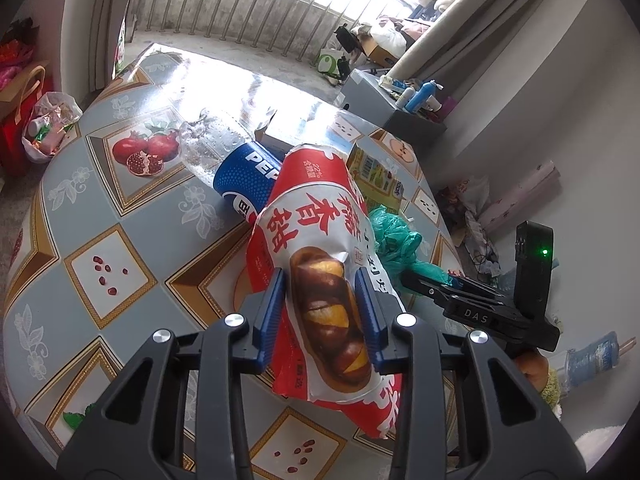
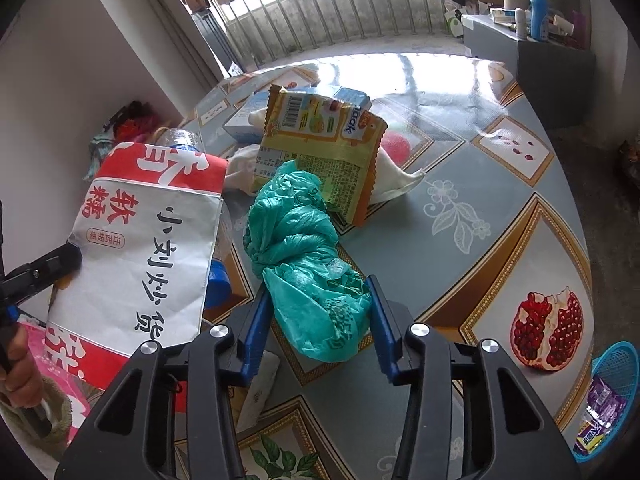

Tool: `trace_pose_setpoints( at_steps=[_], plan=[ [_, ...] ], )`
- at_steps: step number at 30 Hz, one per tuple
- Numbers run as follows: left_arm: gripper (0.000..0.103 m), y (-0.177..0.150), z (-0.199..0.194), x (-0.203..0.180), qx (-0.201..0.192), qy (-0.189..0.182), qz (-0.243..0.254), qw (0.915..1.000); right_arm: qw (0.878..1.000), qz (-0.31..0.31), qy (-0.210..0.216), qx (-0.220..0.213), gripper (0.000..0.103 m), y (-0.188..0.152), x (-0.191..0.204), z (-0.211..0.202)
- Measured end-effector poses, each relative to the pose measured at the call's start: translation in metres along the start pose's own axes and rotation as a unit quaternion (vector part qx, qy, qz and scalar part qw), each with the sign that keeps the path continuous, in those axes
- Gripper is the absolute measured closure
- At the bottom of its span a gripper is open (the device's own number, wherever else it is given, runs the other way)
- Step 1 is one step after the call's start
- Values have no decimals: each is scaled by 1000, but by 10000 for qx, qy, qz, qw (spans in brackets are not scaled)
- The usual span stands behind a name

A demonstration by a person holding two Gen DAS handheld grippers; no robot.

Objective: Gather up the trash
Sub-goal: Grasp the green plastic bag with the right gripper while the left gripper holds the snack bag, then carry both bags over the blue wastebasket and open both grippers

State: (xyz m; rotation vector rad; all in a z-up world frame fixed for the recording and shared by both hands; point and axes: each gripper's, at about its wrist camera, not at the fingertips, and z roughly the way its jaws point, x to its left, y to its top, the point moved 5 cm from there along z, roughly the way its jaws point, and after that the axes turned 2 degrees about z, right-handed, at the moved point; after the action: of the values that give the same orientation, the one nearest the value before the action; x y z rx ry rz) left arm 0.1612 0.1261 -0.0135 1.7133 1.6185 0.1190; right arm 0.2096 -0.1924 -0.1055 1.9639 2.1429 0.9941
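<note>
Your left hand-held gripper pinches the chestnut bag and your right hand-held gripper squeezes the green bag, whose slick, crumpled film may slip free as you lift.

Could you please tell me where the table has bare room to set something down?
Bare patches: the tablecloth right of the yellow snack packet, up to the pomegranate print; also left of the Pepsi bottle. The middle is crowded with that bottle, the packet, the green plastic bag and the chestnut bag.

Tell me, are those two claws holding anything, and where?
The left gripper clamps the red-and-white chestnut bag near its lower end. The right gripper is closed around the crumpled green plastic bag at its near end.
</note>
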Motion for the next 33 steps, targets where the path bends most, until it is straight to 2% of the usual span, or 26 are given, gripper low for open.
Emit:
trace_pose_setpoints(
  at_steps=[8,23,29,33],
  plan=[
    [72,2,-15,-3,-134,-32,75,9999,9996,165,102,-212,61,1,-3,-26],
    [77,15,-66,-21,-666,-78,322,9972,9958,406,337,-755,62,-8,-6,-82],
    [78,31,-91,-39,-983,-136,494,9938,9914,588,356,-1117,62,-10,-17,-115],
    [78,40,-99,-63,-1113,-358,697,9907,9864,791,277,-1415,62,-16,-33,-143]
  ],
)
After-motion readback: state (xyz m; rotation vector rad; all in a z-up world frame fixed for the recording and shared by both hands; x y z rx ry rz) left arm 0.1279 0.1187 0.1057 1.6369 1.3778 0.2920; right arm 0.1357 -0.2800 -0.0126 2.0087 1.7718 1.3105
